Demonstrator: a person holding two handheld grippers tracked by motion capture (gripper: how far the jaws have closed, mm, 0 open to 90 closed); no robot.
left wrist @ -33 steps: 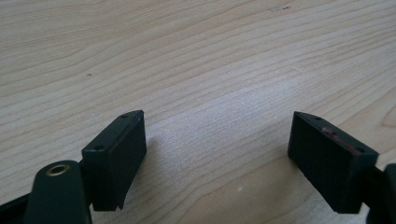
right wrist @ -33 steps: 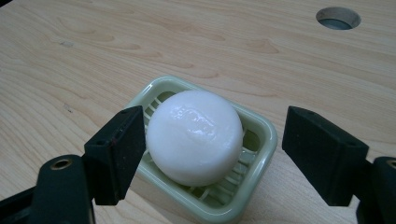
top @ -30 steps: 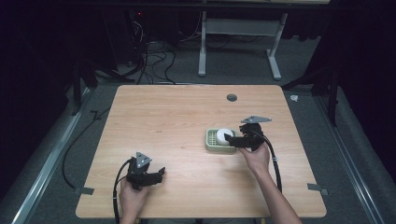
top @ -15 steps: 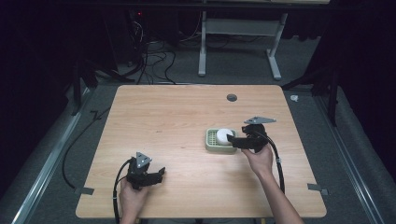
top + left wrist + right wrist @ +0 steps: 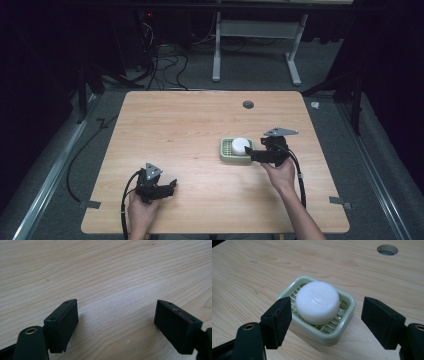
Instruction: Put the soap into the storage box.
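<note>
A round white soap bar (image 5: 240,145) (image 5: 317,302) lies in a pale green slatted soap dish (image 5: 227,154) (image 5: 347,315) right of the table's middle. My right gripper (image 5: 251,155) (image 5: 327,315) lies level just right of the dish and points at it. It is open and its jaws have just been closing. The dish sits a little ahead of the tips, and the pads press on nothing. My left gripper (image 5: 171,187) (image 5: 116,315) rests open near the front left edge, with bare wood between its jaws.
The wooden table (image 5: 175,130) has a round cable hole (image 5: 248,104) (image 5: 387,249) at the back. Cables trail from both grippers toward the front edge. A white metal frame (image 5: 255,55) and loose cables stand on the floor beyond the table.
The right gripper has shifted slightly toward the near side beside the dish, and its jaws stand narrower. The soap, the dish and the left gripper have not moved.
</note>
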